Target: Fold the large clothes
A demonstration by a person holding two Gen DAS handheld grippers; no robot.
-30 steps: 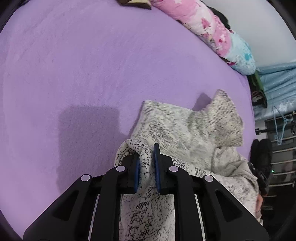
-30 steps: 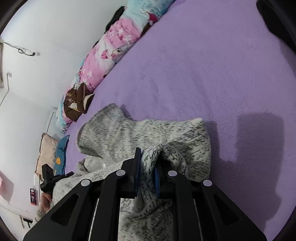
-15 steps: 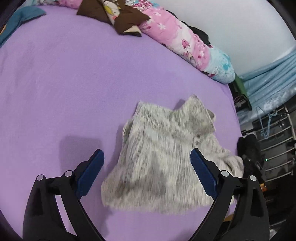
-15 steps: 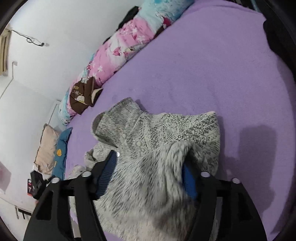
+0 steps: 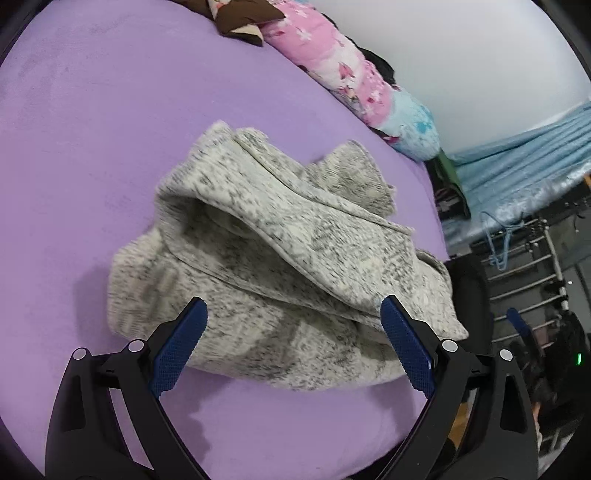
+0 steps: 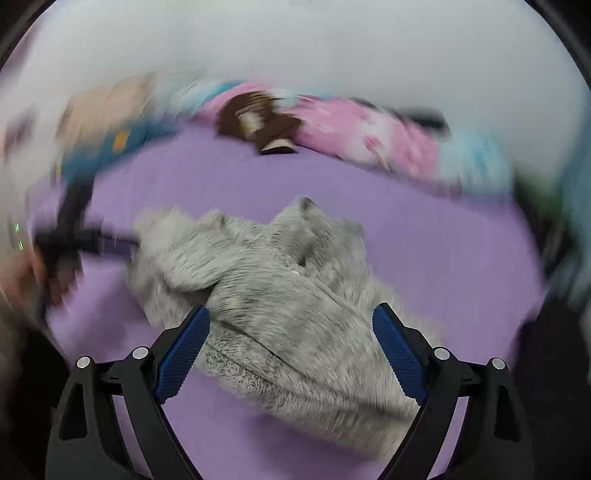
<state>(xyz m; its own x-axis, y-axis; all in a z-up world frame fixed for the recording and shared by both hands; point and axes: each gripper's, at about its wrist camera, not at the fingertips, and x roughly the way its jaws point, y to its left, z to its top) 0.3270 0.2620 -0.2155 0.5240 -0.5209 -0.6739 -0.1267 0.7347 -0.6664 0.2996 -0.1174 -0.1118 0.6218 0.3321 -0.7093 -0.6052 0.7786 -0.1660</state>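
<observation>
A grey-and-white knitted garment (image 5: 277,258) lies in a loosely folded heap on the purple bed (image 5: 92,110). My left gripper (image 5: 293,306) hovers above its near edge, open, with nothing pressed between the blue pads. In the blurred right wrist view the same garment (image 6: 288,314) lies under my right gripper (image 6: 291,314). Its jaws are opening wide and hold nothing. The cloth seen between each pair of fingers rests on the bed below them.
Pink floral bedding (image 5: 332,62) and a brown cushion (image 5: 240,18) line the bed's far side by the wall. A metal rack (image 5: 535,277) and blue covering (image 5: 517,155) stand past the bed's right edge. A blurred dark tool and a hand (image 6: 62,240) show at the left.
Both grippers were shut on folds of the garment, then opened and let go. Both pulled back and up; the garment settled in a heap. The right view rolled and swung quickly.
</observation>
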